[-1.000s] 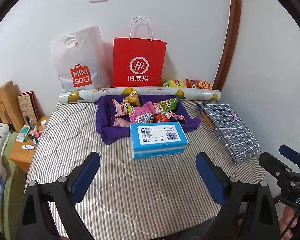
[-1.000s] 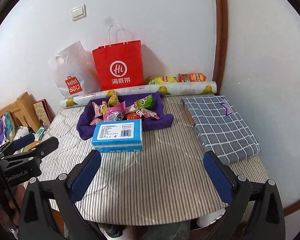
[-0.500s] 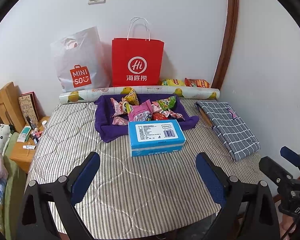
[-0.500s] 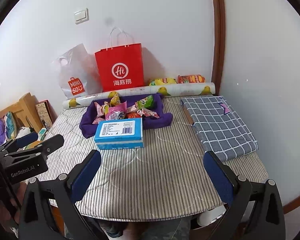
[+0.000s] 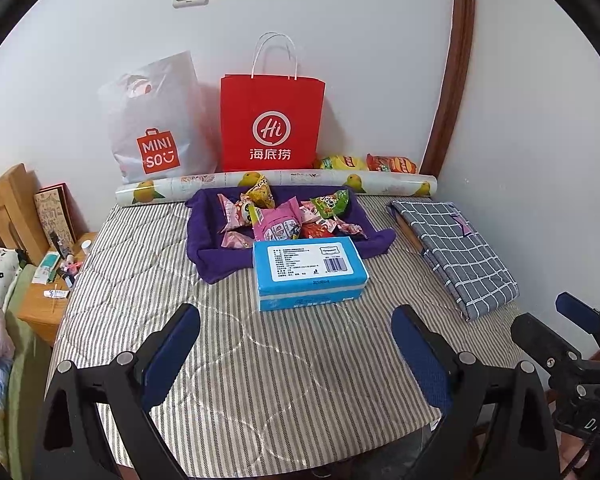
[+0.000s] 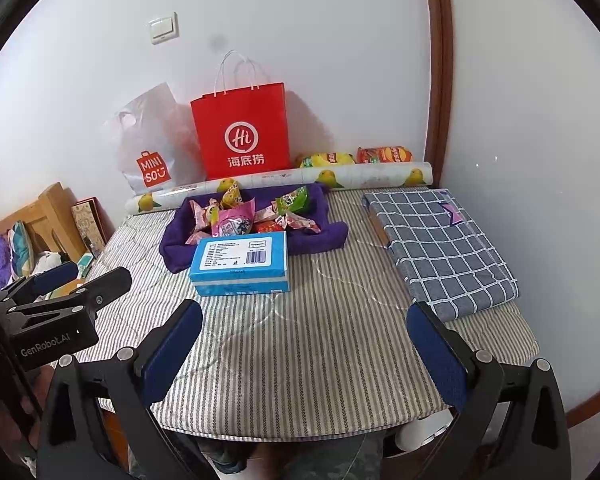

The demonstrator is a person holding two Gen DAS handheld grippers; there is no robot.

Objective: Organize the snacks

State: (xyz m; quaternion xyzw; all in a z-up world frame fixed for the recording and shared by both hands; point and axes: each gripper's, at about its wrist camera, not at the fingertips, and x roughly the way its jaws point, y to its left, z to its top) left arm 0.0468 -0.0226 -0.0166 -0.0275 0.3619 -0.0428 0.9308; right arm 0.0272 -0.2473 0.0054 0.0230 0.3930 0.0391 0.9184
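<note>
Striped table cover [image 5: 284, 360] lies bare between its near edge and the blue box [image 5: 309, 270], which touches the purple cloth [image 5: 208, 256] holding the snacks [image 5: 278, 220]. Behind the box, a patterned roll [image 5: 220, 184] lines the far edge; a checked cloth [image 5: 456, 248] lies right of it. Left gripper [image 5: 296, 354] and right gripper [image 6: 304, 352] hang spread wide, empty, over the near edge.

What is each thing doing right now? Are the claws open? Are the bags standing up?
Left claw: open, holding nothing.
Right claw: open, holding nothing.
Red paper bag: upright against the wall.
White plastic bag: leaning on the wall.
Blue tissue pack: lying flat, sealed.
Snack packets: piled on the purple cloth.
Checked cloth: folded flat.
Patterned roll: rolled up, lying down.
</note>
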